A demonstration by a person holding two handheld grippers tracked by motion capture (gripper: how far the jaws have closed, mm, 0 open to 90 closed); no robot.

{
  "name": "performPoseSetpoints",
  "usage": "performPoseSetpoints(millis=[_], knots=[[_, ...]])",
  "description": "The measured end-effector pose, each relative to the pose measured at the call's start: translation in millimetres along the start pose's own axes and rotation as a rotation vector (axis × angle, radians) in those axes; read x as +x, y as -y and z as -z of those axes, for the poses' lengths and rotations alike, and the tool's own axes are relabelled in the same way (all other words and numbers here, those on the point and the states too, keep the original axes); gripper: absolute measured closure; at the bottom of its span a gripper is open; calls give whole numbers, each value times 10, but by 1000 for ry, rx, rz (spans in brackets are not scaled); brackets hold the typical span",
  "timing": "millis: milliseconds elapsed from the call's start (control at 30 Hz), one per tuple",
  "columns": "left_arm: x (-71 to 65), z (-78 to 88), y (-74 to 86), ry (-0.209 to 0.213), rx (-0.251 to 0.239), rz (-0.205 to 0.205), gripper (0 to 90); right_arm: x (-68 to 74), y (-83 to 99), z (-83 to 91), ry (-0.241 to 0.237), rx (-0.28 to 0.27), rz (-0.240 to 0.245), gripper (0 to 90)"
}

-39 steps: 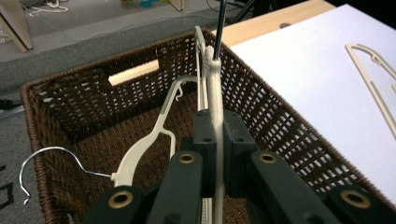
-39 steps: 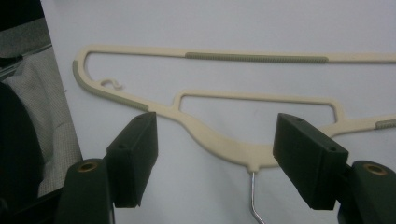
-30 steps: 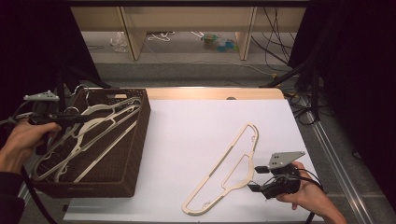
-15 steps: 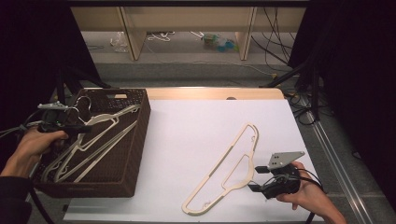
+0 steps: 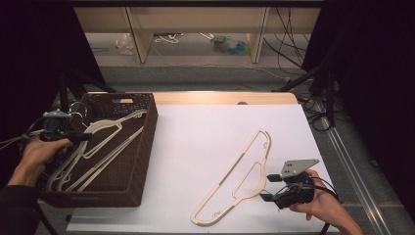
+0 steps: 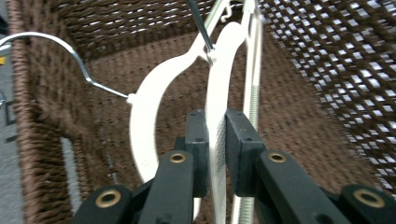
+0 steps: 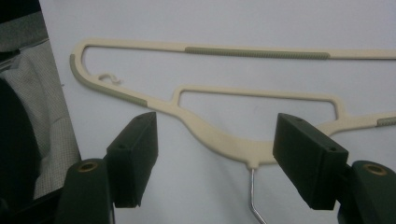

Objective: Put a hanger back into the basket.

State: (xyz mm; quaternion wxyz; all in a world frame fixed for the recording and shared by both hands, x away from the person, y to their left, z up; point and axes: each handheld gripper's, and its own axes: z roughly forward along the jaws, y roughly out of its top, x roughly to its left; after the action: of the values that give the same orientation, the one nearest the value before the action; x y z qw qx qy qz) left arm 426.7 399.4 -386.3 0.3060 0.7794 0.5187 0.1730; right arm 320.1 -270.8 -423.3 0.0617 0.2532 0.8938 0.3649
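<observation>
At the left of the worktop point(image 5: 205, 132) a brown woven basket point(image 5: 147, 147) holds a loose pile of cream hangers, and the left claw point(image 6: 215, 154) reaches down into it, its jaws pinched on the thin edge of one hanger in the basket point(image 6: 217, 93) near the neck, probably because that narrow flat part gives a firm hold for lifting it free of the tangle. Another cream hanger point(image 5: 240, 178) lies flat and diagonal on the white cover toward the right, near side. The right claw point(image 7: 215, 163) rests low on the worktop with its jaws spread wide on either side of that hanger's neck, where the metal hook begins, gripping nothing, seemingly lined up with it.
</observation>
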Motion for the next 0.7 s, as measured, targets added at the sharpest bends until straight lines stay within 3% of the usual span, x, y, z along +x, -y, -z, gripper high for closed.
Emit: performPoseSetpoints(millis=[133,300,433,467,567,633,700], knots=[[39,-57,28,-38,1,27,782,-4,0,2,1,-2,2,322],[55,-101,39,-71,14,19,767,-3,1,-3,0,-1,0,322],[53,-159,63,-67,41,16,681,-1,-2,-3,-1,-1,-1,322],[47,-152,56,-87,58,21,642,-1,-2,-3,-1,-2,-2,322],[37,-130,51,-105,25,39,584,-4,-1,-5,0,-3,-4,322],[44,-103,45,-125,37,39,537,-3,-1,-6,-3,0,-8,322],[61,-66,44,-137,41,23,583,-2,-1,-9,-3,1,-4,322]])
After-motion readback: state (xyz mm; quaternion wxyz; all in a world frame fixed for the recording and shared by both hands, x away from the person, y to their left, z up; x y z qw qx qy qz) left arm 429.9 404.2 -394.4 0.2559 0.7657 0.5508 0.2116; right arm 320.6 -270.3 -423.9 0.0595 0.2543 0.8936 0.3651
